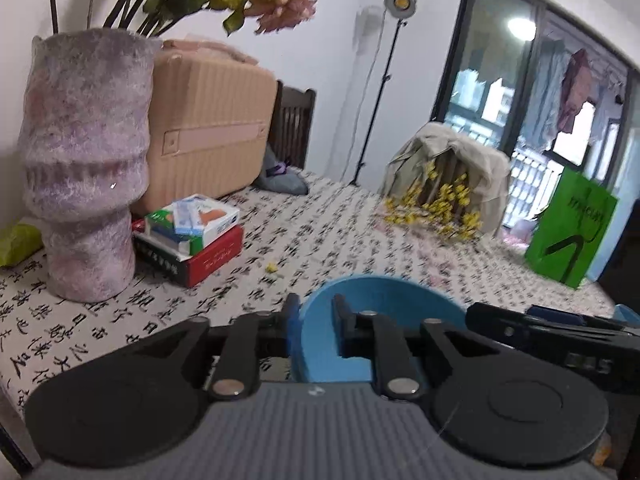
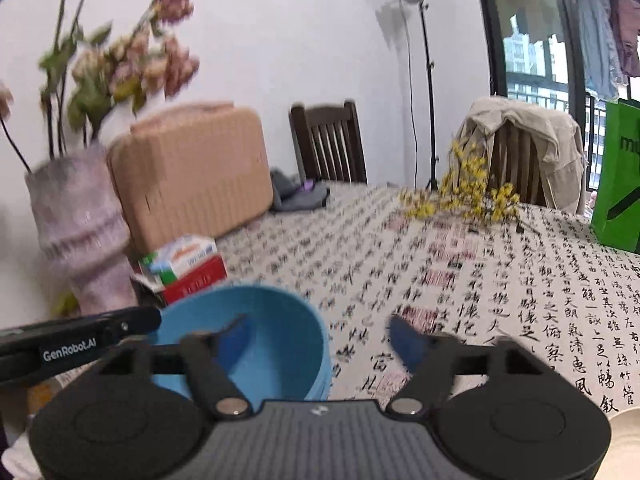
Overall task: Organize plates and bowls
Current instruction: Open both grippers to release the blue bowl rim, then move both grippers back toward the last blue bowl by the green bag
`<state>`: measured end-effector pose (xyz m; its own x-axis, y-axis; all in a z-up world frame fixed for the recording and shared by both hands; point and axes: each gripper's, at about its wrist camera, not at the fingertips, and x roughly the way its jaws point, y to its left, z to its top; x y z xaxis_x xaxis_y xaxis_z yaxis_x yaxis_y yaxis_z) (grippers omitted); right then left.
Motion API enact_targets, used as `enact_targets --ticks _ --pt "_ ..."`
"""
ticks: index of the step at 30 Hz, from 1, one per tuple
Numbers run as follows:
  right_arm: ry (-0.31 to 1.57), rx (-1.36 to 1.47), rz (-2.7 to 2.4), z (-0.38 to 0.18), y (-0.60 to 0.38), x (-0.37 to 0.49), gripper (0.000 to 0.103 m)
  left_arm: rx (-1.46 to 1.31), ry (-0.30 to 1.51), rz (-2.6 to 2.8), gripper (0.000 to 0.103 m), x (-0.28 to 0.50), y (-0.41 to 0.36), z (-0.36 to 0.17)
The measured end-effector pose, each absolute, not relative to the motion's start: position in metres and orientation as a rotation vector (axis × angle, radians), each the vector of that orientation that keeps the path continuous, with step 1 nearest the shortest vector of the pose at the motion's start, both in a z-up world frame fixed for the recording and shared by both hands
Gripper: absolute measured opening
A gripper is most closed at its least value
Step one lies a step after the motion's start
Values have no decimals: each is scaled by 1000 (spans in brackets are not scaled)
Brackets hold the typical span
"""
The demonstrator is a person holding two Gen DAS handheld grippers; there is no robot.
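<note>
Our left gripper has its fingers straddling the near-left rim of the blue bowl, one pad outside the wall, one inside; whether they press on it we cannot tell. Our right gripper stands wide apart, released, its left finger over the bowl's hollow and nothing between the pads. The bowl sits on the calligraphy tablecloth, near us, with the pink vase and stacked boxes to its far left. We judge the bowl light, stiff and smooth, probably plastic, so likely slippery; the rim is the place to pinch.
</note>
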<state>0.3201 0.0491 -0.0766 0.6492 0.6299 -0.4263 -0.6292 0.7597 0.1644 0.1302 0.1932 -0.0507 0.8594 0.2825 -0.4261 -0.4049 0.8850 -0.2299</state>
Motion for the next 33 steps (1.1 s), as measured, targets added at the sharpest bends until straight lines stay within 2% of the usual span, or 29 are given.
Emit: enact_targets --ticks 2,3,4,5,6,7,16,33 --pt "470 35 736 -74 36 316 98 -312 365 353 53 125 191 -48" --pt "465 48 741 -73 30 314 102 -302 347 348 57 122 189 -46" --pt "453 62 745 -73 22 311 103 -292 328 338 70 119 187 -45" --pt "442 72 746 -73 16 308 103 -288 310 328 90 115 186 -43" --pt "432 82 747 -73 9 305 103 -291 288 318 101 111 185 -42" --pt "421 93 748 -73 2 301 103 -297 259 310 103 106 183 -40" --pt "342 75 656 -78 -47 268 103 -260 163 235 103 80 165 -36" --pt "282 83 500 -63 -129 252 103 -228 133 137 103 83 116 -29"
